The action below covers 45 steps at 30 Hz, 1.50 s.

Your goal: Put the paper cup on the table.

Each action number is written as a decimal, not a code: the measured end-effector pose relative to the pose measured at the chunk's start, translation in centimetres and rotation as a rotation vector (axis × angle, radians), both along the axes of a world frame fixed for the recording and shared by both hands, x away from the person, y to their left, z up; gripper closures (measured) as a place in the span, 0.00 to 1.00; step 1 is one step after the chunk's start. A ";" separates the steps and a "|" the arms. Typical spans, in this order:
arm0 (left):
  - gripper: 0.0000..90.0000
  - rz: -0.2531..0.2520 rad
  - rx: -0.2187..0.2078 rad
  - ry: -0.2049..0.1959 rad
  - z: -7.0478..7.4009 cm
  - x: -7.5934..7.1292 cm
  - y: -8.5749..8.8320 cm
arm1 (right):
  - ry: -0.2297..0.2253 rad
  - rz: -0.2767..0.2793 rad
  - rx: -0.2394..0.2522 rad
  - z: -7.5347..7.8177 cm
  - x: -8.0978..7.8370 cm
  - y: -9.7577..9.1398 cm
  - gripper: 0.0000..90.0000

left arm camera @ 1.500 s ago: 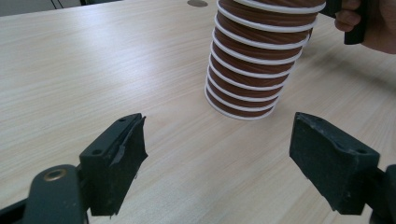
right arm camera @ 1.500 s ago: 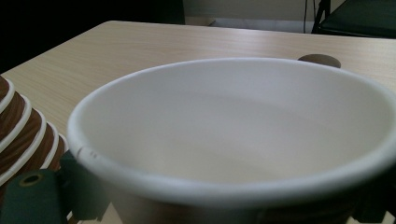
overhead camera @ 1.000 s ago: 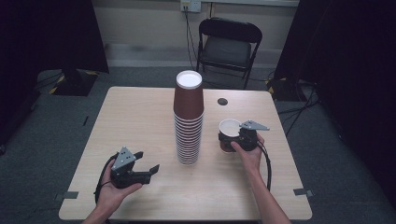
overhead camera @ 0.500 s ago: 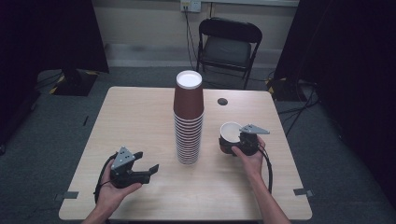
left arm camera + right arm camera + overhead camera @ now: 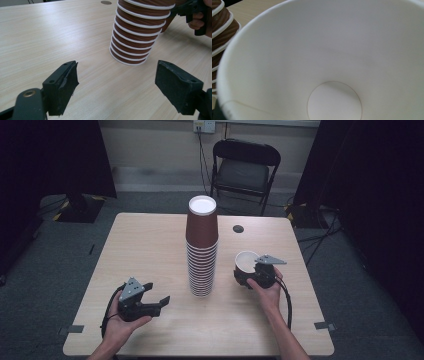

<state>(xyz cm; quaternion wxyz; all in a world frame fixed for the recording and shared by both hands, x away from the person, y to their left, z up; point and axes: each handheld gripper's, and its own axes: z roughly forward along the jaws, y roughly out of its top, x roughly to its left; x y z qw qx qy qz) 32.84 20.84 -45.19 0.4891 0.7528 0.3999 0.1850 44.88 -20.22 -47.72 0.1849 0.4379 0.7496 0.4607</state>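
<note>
Standing at mid-table: a tall stack of brown paper cups (image 5: 202, 249), upside down, white rims banding the lower half, white base on top. Table (image 5: 150, 245) is pale wood-grain laminate, square, matte. A small dark round disc (image 5: 238, 228) sits on the top near the far edge, right of the stack; I cannot tell what it is. Strips of tape (image 5: 322, 325) mark the floor at the near corners.

Room: grey carpet, dim. Black folding chair (image 5: 244, 170) behind the table against a light wall, a wall outlet (image 5: 204, 125) above it with a cord hanging down. Black curtains (image 5: 60, 155) on both sides. Cables lie on the floor at right.

Left gripper (image 5: 159, 303): held low over the near-left part of the table, pointing right toward the stack. Jaws spread wide, nothing between them. In the left gripper view the left gripper (image 5: 117, 82) frames bare tabletop, with the stack (image 5: 140, 35) just ahead and apart from it.

Right gripper (image 5: 250, 272): near the right side of the stack, held in the person's right hand (image 5: 267, 287). A single cup (image 5: 246, 265) is at its jaws, mouth tilted up and toward the camera, white inside showing. In the right gripper view the cup's interior (image 5: 332, 62) is close up, round bottom visible; stack edge (image 5: 222, 32) at left. Jaws themselves hidden, but the cup is carried tilted off the table, so gripped.
</note>
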 end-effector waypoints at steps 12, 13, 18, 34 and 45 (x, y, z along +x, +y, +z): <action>0.20 0.001 -0.010 0.004 0.0 0.0 0.0 | 0.041 0.017 -0.044 -0.8 0.0 0.2 0.14; 0.18 0.002 -0.012 0.006 0.0 0.0 0.0 | 0.044 0.018 -0.053 -0.9 -0.1 0.2 0.14; 0.18 0.005 -0.009 0.009 -0.1 0.2 0.0 | 0.068 0.015 -0.053 -1.3 -0.3 -0.2 0.15; 0.18 0.020 -0.015 0.007 0.0 0.3 0.3 | 0.143 0.041 -0.071 -1.0 -2.3 -1.6 0.15; 0.18 0.056 0.027 0.034 -0.3 0.4 0.7 | 0.145 0.006 -0.014 0.9 -5.4 -4.1 0.15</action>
